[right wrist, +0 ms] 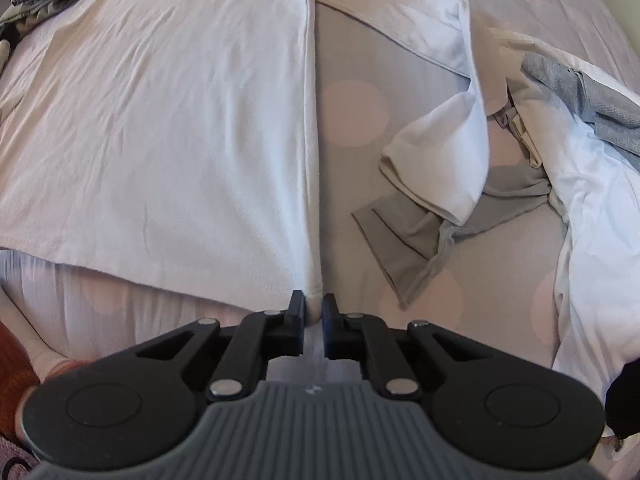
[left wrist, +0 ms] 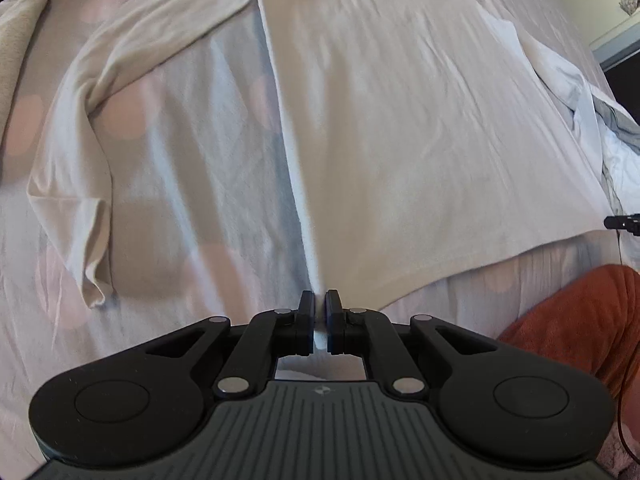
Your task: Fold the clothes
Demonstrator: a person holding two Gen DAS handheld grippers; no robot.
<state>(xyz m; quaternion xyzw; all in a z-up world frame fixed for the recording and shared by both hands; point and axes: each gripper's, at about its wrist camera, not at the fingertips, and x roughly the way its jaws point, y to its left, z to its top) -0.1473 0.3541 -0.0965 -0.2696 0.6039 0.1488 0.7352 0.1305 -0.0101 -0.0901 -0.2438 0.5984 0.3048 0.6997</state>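
Note:
A white long-sleeved shirt point(left wrist: 400, 120) lies spread flat on the bed, hem toward me. My left gripper point(left wrist: 319, 300) is shut on the hem's left corner, the fabric pinched between its pads. The left sleeve point(left wrist: 80, 152) lies bent on the sheet to the left. In the right wrist view the same shirt point(right wrist: 160, 120) fills the left half. My right gripper point(right wrist: 313, 304) is shut on the hem's right corner. The right sleeve point(right wrist: 448, 128) lies folded over to the right.
The bed sheet point(right wrist: 352, 112) is pale with pink dots. A grey garment point(right wrist: 408, 236) lies beside the right sleeve, with white point(right wrist: 592, 220) and grey point(right wrist: 592, 96) clothes beyond. A beige cloth point(left wrist: 20, 32) lies far left. An orange sleeve point(left wrist: 580, 312) shows at lower right.

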